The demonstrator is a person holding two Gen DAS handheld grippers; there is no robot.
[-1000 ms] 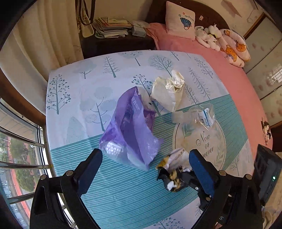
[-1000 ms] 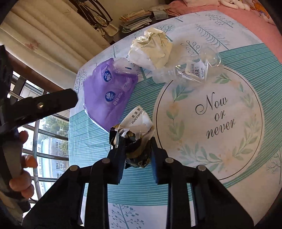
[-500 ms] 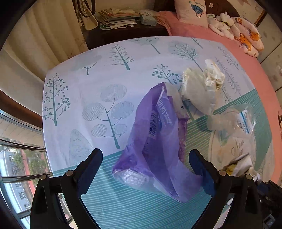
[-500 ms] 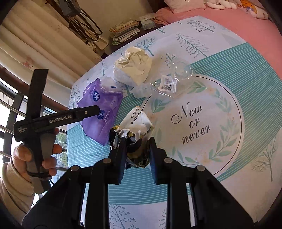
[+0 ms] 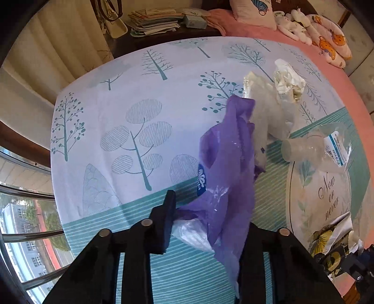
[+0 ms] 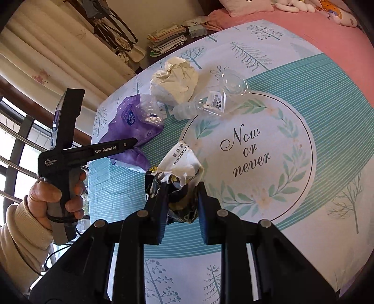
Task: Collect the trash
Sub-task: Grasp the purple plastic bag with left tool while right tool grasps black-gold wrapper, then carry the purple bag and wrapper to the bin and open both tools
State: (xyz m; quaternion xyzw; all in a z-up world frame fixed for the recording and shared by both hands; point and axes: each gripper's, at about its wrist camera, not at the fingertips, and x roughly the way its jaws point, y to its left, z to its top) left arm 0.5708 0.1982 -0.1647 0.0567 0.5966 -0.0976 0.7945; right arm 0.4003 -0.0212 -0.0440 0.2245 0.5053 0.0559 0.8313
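Note:
A purple plastic bag (image 5: 224, 168) lies on the tree-print cloth (image 5: 140, 93). My left gripper (image 5: 205, 224) points steeply down over its near end, jaws closing, the bag squeezed between them; the right finger is hidden behind the plastic. From the right wrist view, the left gripper (image 6: 132, 142) sits against the purple bag (image 6: 133, 121). My right gripper (image 6: 182, 198) is shut on a crumpled black, yellow and white wrapper (image 6: 182, 168), held above the cloth. A crumpled cream bag (image 6: 175, 81) and a squashed clear bottle (image 6: 210, 103) lie beyond.
A dark bedside table with a stack of papers (image 5: 154, 21) stands behind the cloth. A pillow (image 5: 252, 11) and plush toys (image 5: 327, 39) sit on the pink sheet (image 6: 303, 30). Window bars (image 5: 28, 233) and curtains run along the left. A person's hand (image 6: 58, 194) holds the left gripper.
The left gripper came down onto the purple bag and its wide-open jaws closed on it. The right gripper, still holding the wrapper, drew back a little.

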